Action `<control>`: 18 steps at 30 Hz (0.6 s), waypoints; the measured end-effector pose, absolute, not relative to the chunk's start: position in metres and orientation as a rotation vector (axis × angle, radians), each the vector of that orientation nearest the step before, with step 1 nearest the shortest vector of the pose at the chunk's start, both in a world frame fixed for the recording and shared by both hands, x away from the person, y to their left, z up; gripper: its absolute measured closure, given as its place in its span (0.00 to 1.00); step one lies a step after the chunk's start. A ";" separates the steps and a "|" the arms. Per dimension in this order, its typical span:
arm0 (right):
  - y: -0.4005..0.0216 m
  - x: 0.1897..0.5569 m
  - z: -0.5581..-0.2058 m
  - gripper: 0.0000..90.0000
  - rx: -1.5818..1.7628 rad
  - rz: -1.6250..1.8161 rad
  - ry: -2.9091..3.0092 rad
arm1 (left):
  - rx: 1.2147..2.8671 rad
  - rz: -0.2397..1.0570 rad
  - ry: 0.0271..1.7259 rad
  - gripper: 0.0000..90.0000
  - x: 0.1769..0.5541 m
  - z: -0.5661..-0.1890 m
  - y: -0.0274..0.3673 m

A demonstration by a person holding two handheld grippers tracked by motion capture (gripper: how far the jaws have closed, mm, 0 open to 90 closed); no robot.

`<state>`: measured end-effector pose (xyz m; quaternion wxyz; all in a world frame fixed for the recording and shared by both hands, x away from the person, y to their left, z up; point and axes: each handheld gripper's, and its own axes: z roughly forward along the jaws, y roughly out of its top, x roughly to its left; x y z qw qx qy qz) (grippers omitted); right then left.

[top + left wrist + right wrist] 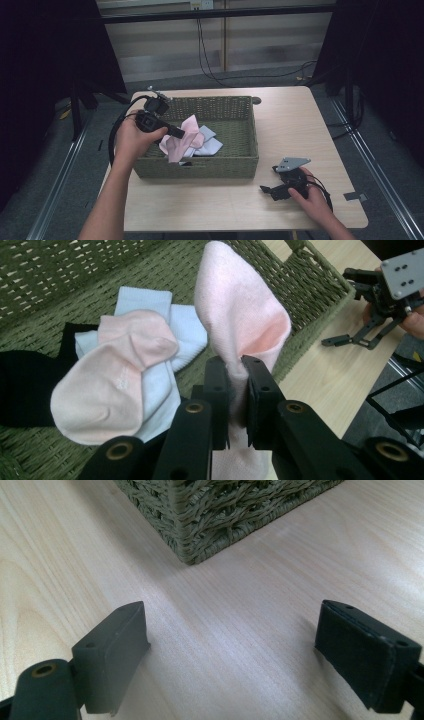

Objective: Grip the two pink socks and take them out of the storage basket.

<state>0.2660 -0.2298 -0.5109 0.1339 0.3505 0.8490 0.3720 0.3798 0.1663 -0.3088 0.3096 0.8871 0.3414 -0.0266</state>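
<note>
Pale wooden table (295, 125) on a grey floor, with dark curtains to either side. At left, the person's left hand (134, 141) holds the left gripper (179, 133) over the near left part of a green woven basket (235, 105); its jaws are clenched on a pink sock (235, 315), which stands up from the jaws, lifted above the basket's contents. Just left of it in the left gripper view, a second pink sock (107, 390) lies on a light blue sock (150, 310), with a black sock (25, 385) beneath at the far left, all on the basket floor. At right, beyond the basket's near right corner (185, 535), the right hand (312, 197) holds the right gripper (270, 190) low over bare table; its jaws are spread wide apart, gripping nothing, and point towards that corner.
</note>
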 end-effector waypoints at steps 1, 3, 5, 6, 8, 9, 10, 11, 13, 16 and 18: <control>-0.230 0.266 -0.511 0.14 1.016 1.079 2.461 | 2.351 -0.066 0.889 0.91 0.378 -0.309 0.167; -0.230 0.266 -0.511 0.14 1.013 1.077 2.463 | 2.349 -0.068 0.885 0.91 0.374 -0.309 0.167; -0.230 0.266 -0.511 0.14 1.015 1.077 2.463 | 2.352 -0.064 0.879 0.91 0.371 -0.311 0.168; -0.230 0.266 -0.511 0.14 1.013 1.077 2.463 | 2.350 -0.066 0.878 0.91 0.370 -0.311 0.169; -0.230 0.266 -0.511 0.14 1.013 1.076 2.463 | 2.349 -0.074 0.876 0.91 0.368 -0.313 0.170; -0.230 0.266 -0.511 0.14 1.013 1.076 2.463 | 2.350 -0.069 0.874 0.91 0.367 -0.313 0.170; -0.230 0.266 -0.511 0.14 1.013 1.076 2.463 | 2.348 -0.075 0.879 0.91 0.366 -0.314 0.170; -0.230 0.266 -0.511 0.14 1.013 1.076 2.463 | 2.347 -0.075 0.871 0.91 0.365 -0.315 0.170; -0.230 0.266 -0.511 0.14 1.013 1.076 2.463 | 2.352 -0.075 0.864 0.91 0.363 -0.316 0.172; -0.230 0.266 -0.511 0.14 1.013 1.076 2.463 | 2.342 -0.088 0.861 0.91 0.360 -0.316 0.172; -0.230 0.266 -0.511 0.14 1.013 1.076 2.463 | 2.335 -0.095 0.845 0.91 0.357 -0.316 0.172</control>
